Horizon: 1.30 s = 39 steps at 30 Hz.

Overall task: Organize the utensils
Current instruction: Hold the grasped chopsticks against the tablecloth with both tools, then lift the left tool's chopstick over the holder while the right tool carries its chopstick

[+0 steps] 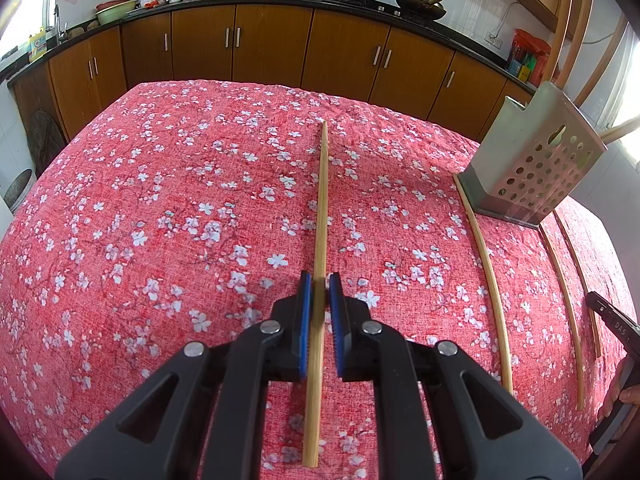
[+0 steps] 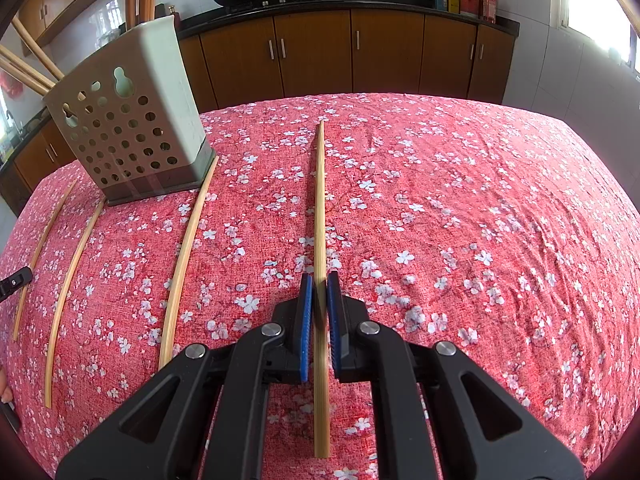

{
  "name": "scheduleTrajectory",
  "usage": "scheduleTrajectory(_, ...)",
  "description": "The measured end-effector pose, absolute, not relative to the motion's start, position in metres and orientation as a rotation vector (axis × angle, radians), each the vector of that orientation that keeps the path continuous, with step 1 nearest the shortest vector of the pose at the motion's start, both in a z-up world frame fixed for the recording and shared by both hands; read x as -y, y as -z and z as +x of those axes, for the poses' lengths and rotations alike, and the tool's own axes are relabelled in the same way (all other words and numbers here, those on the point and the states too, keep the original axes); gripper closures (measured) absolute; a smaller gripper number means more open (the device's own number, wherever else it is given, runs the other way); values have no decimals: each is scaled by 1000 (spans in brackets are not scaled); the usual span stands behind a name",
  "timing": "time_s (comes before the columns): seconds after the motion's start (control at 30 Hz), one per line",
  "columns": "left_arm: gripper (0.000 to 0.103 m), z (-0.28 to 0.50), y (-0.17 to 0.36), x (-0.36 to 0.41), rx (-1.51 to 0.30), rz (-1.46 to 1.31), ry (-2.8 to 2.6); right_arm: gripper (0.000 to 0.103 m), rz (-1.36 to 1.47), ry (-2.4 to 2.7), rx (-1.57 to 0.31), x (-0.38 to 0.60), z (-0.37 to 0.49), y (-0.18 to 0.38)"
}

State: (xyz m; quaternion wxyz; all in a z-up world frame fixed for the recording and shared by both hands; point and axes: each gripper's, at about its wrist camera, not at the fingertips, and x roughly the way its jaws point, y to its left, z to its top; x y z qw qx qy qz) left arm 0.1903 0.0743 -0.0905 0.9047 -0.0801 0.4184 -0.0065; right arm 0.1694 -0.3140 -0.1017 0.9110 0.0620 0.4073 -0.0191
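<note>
In the left wrist view a bamboo chopstick (image 1: 321, 216) lies on the red flowered tablecloth and runs between the blue pads of my left gripper (image 1: 320, 284), whose jaws stand close on either side of it. In the right wrist view another chopstick (image 2: 319, 208) runs between the pads of my right gripper (image 2: 319, 284) in the same way. A grey perforated utensil holder (image 1: 532, 164) stands at the right in the left view and at the left in the right view (image 2: 132, 136), with several chopsticks standing in it.
Three more chopsticks lie loose beside the holder (image 2: 188, 256) (image 2: 68, 292) (image 2: 40, 256). The table's far edge faces brown kitchen cabinets (image 1: 272, 44). The other gripper's tip shows at the right edge (image 1: 612, 316).
</note>
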Motion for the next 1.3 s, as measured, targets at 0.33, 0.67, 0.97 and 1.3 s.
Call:
scheduleTrajectory(0.33, 91, 190, 90, -74, -867, -170, 12, 94, 126, 40, -839, 314, 170, 102)
scheduleTrajectory(0.67, 91, 168, 89, -62, -878, -82, 12, 94, 117, 34, -840, 311, 158, 102)
scheduleTrajectory(0.97, 95, 163, 87, -57, -881, -23, 2, 96, 145, 23, -827, 319, 146, 98)
scheduleTrajectory(1.3, 95, 146, 0, -58, -630, -92, 36, 96, 150, 47, -542, 340, 108, 9)
